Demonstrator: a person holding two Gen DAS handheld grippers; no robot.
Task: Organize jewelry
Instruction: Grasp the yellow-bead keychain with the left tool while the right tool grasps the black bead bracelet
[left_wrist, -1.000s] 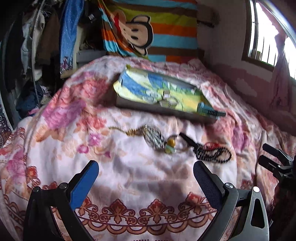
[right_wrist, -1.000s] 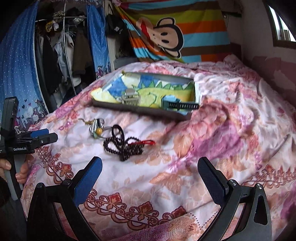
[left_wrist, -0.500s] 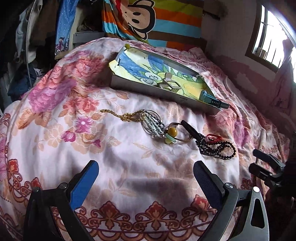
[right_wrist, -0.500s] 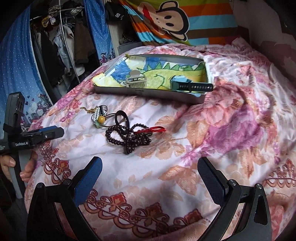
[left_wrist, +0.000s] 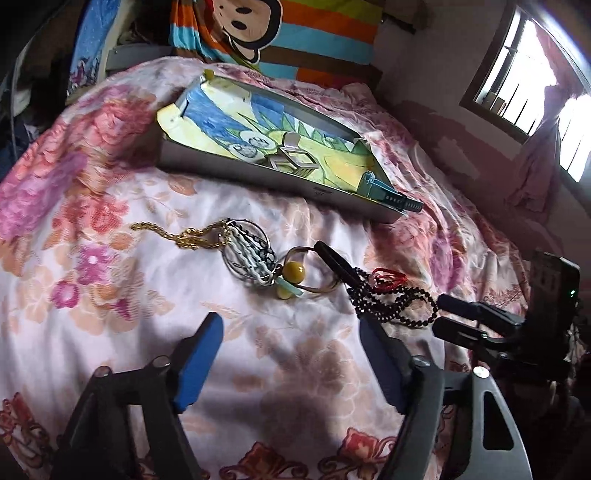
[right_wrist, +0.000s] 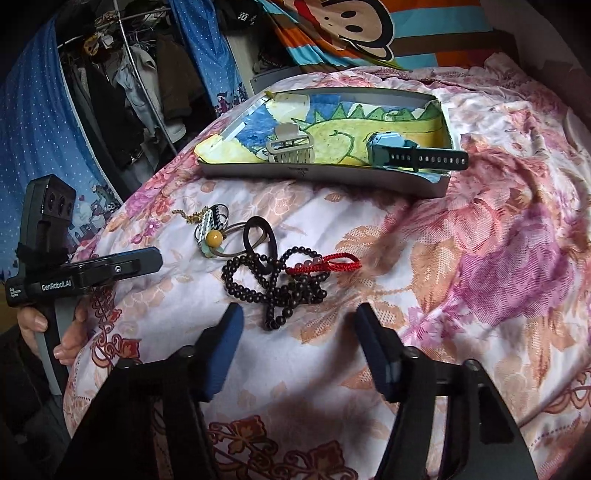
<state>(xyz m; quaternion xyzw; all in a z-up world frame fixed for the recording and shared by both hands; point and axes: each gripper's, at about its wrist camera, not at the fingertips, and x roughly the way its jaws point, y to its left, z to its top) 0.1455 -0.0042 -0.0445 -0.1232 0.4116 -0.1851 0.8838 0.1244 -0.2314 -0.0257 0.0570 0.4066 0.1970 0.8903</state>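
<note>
Jewelry lies in a loose row on the floral bedspread: a gold chain (left_wrist: 177, 234), a ring of braided cords (left_wrist: 249, 251), a yellow-bead hair tie (left_wrist: 293, 271), a black hair tie (right_wrist: 260, 236) and a dark bead bracelet (right_wrist: 273, 284) with a red cord (right_wrist: 332, 262). My left gripper (left_wrist: 291, 354) hovers just short of the bead hair tie, its jaws closing with nothing between them. My right gripper (right_wrist: 299, 332) is closing too, and the bracelet's near end lies untouched just ahead of its blue pads. Behind stands a grey tray (right_wrist: 332, 173).
The tray holds a drawing, a pale claw clip (right_wrist: 290, 147) and a blue watch (right_wrist: 406, 155). A hand (right_wrist: 70, 332) grips the left tool at the bed's left edge. Hanging clothes (right_wrist: 122, 92) stand further left, a striped cartoon blanket (left_wrist: 277, 33) behind, a window (left_wrist: 535, 85) at right.
Both grippers have moved forward and tipped down toward the jewelry, which looks larger and closer. Both pairs of jaws have narrowed from wide open.
</note>
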